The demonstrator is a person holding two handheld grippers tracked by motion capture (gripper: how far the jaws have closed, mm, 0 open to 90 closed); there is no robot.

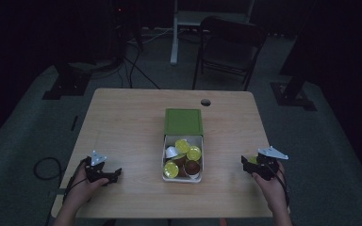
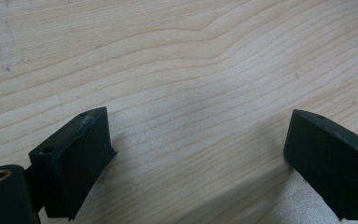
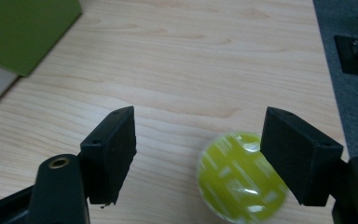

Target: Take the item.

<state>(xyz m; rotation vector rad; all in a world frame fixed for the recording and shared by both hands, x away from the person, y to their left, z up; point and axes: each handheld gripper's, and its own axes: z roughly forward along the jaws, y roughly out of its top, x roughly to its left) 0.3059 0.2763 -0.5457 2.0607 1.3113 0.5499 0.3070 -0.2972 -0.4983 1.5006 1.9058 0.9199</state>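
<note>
Capsules (image 1: 183, 159) in white box (image 1: 164, 155), green lid (image 1: 183, 122)

dark folding chair (image 1: 231, 44) beyond table (image 1: 122, 117)

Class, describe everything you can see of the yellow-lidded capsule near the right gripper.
The capsule is a small round cup sealed with a shiny yellow-green foil lid that bears faint pale print. It sits lid up on the wooden table, alone, well right of the box that holds the other capsules. It lies between the open jaws of the right gripper, close to one; contact cannot be told.
</note>
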